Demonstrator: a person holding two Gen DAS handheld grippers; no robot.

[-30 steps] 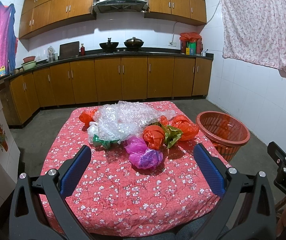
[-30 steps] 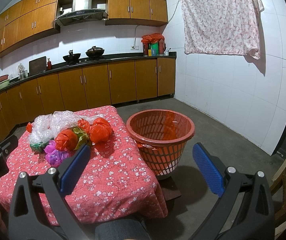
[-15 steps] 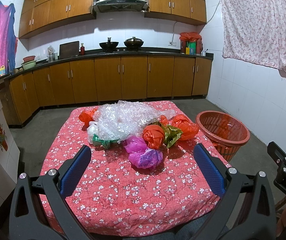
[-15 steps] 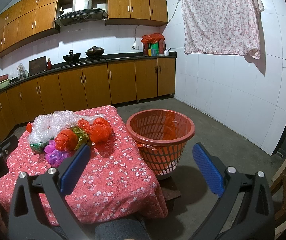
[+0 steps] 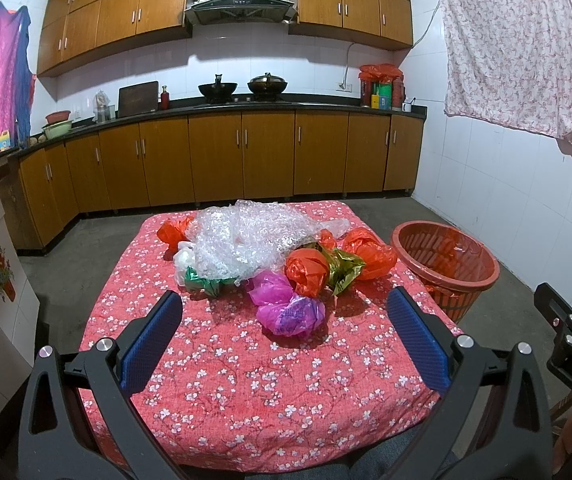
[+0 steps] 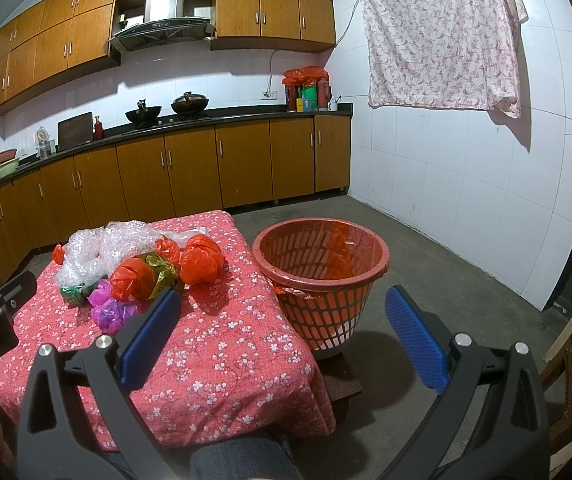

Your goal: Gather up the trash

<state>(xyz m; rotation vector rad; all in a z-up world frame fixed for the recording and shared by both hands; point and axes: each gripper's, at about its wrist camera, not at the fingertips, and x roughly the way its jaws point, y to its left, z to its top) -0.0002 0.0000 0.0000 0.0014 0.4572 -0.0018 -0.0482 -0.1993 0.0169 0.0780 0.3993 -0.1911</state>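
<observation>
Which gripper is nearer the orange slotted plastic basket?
Right. The right gripper faces the orange slotted plastic basket directly; the left gripper sits before the table, basket off to its right.

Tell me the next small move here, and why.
Probably ease the left gripper forward to the crumpled purple plastic bag. Both grippers are open and empty, the right gripper faces the orange plastic basket beside the table, and that bag is the nearest piece of the pile, lying between the left fingers' line.
</observation>
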